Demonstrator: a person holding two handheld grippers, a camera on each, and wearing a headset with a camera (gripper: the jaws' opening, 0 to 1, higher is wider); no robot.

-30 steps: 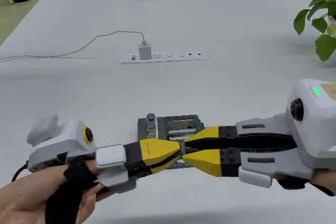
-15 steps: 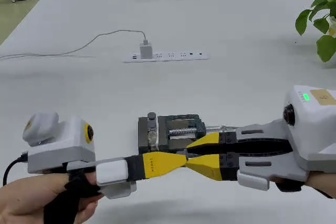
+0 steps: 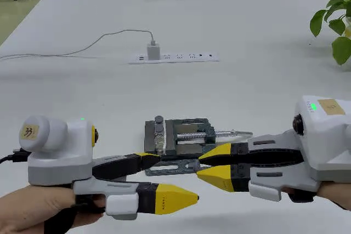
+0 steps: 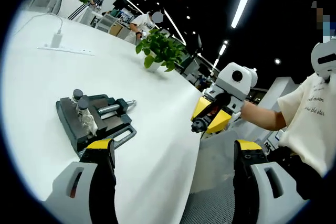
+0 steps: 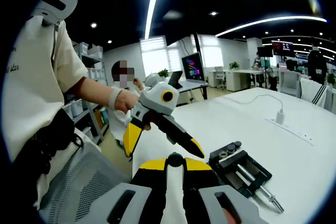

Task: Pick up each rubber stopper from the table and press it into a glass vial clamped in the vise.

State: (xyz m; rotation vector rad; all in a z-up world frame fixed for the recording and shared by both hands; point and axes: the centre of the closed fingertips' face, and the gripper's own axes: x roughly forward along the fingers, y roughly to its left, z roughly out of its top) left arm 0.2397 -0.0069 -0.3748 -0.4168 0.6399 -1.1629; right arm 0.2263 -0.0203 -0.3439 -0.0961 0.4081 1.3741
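Now that the left gripper (image 3: 176,177) has let go, jaws spread, the right gripper (image 3: 200,165) alone pinches the round dark rubber stopper (image 5: 175,159) near the vise (image 3: 184,147).

Your left gripper (image 3: 178,177) sits low, jaws spread wide, your left hand (image 3: 27,209) wrapped round its handle. Your right gripper (image 3: 198,165) points toward it, level, jaws nearly closed, pinching a small dark stopper (image 5: 175,157) at the tips.

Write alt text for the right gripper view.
The right gripper is shut on a small dark rubber stopper. Beyond it, the left gripper is open at a white table, beside a vise holding vials.
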